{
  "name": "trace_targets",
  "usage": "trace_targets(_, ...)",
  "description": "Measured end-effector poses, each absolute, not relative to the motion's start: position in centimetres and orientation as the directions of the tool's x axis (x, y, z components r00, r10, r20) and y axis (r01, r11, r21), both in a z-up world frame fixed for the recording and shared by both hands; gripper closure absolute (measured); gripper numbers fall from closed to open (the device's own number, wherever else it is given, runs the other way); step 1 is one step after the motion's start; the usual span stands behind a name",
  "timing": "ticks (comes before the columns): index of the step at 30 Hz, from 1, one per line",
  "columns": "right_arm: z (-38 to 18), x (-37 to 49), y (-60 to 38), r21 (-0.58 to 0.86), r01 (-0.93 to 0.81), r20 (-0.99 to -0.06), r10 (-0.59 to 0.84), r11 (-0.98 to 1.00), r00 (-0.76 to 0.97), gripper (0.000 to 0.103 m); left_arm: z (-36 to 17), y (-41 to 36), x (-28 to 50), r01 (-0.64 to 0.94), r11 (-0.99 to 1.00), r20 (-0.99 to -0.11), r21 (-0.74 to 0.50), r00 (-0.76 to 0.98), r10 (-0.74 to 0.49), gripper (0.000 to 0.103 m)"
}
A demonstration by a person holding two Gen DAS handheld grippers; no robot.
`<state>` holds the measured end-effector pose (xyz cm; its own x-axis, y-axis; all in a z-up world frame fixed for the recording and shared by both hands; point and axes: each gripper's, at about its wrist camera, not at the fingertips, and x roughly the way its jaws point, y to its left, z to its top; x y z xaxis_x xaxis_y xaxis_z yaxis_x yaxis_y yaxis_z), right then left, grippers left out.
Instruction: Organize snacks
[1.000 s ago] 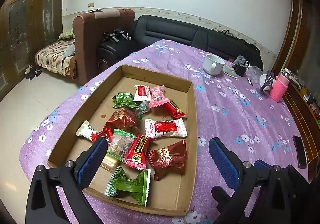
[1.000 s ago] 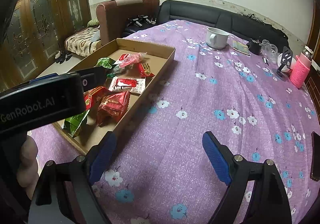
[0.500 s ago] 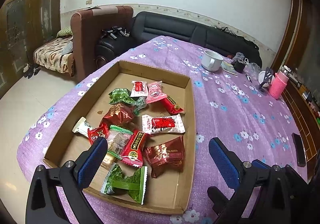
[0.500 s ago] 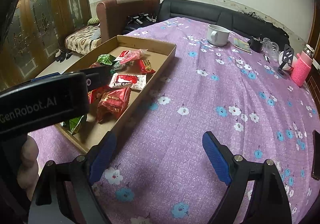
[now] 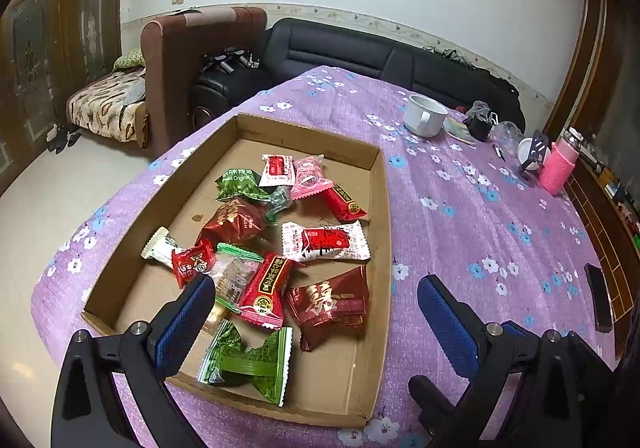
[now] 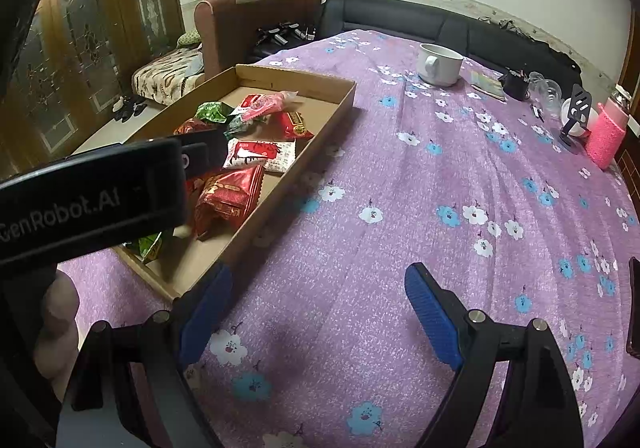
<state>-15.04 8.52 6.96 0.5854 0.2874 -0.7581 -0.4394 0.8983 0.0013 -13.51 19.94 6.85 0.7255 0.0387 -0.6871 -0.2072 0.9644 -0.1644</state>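
Note:
A shallow cardboard tray (image 5: pixel 382 232) lies on the purple flowered tablecloth and holds several wrapped snacks: dark red packs (image 5: pixel 330 304), a white-and-red pack (image 5: pixel 324 242), green packs (image 5: pixel 250 362) and a pink pack (image 5: pixel 310 178). My left gripper (image 5: pixel 312 322) is open and empty, above the tray's near end. My right gripper (image 6: pixel 316 312) is open and empty over the cloth, right of the tray (image 6: pixel 288 184). The left gripper's body (image 6: pixel 92 196) hides part of the tray in the right wrist view.
A white mug (image 5: pixel 424 120), a pink bottle (image 5: pixel 558 164), a black holder with small items (image 5: pixel 532 152) and a dark phone (image 5: pixel 598 296) sit on the table's far and right side. A brown armchair (image 5: pixel 200 48) and black sofa (image 5: pixel 400 64) stand behind.
The left gripper has drawn back and up a little, so the tray sits lower and smaller in its view. The right gripper has barely moved. Both stay open.

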Motion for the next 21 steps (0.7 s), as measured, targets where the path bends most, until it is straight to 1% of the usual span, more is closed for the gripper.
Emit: trace_targets(21,6.59,-15.24,7.60,0.030,-0.435,-0.757,0.304,0.900,0.579,0.015,6.67,19.04,-13.28,-0.206,0.965,-0.706,-0.163,0.708,0.032,0.001)
